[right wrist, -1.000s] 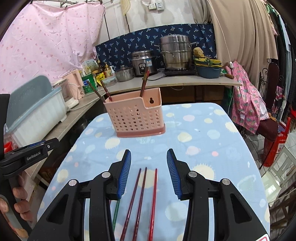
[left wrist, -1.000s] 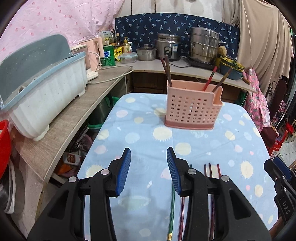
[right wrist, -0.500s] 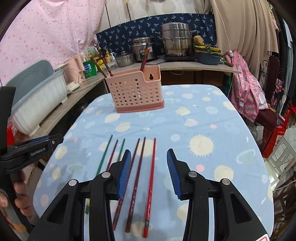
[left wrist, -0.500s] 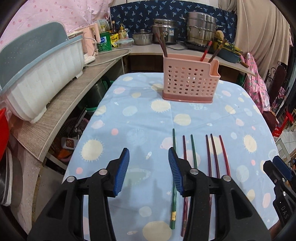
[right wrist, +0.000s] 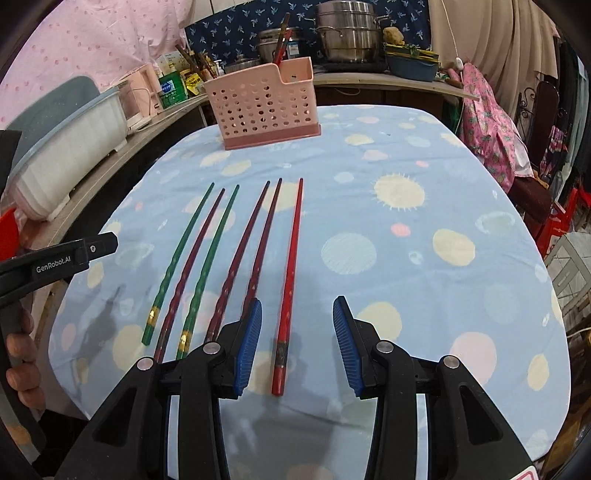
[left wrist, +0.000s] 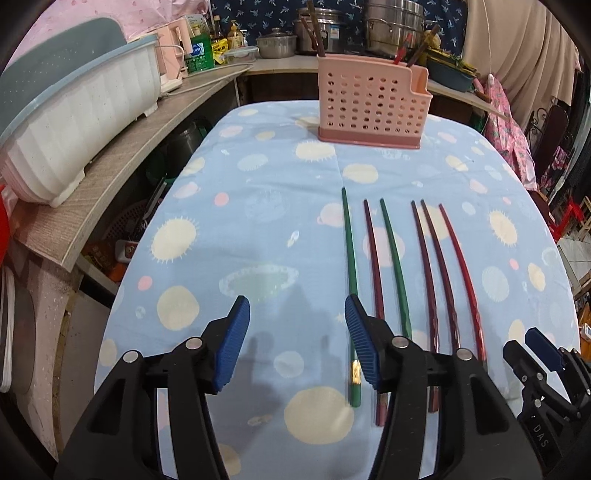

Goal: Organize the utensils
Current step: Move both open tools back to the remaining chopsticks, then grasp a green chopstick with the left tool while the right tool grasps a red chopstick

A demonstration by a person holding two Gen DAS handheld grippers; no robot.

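Observation:
Several chopsticks lie side by side on the blue dotted tablecloth (left wrist: 240, 221): two green ones (left wrist: 349, 251), dark red ones (left wrist: 428, 258) and a bright red one (right wrist: 293, 251). A pink perforated holder (left wrist: 369, 107) stands at the table's far end with a few chopsticks upright in it. My left gripper (left wrist: 295, 314) hovers low over the cloth, its jaws opening and nothing between them; the leftmost green chopstick runs under its right finger. My right gripper (right wrist: 297, 310) is open above the thick end of the bright red chopstick, which lies between its fingers without touching either pad.
A white dish rack (left wrist: 74, 110) with a grey-blue lid sits on the wooden counter to the left. Steel pots (right wrist: 347, 33) and bottles line the back counter. Pink cloth (right wrist: 491, 122) hangs over a chair at the right. A hand (right wrist: 22, 354) shows at the left edge.
Both grippers have sunk toward the table and tipped downward, so the whole row of chopsticks has come into view. The left jaws have widened; the right jaws keep the same gap.

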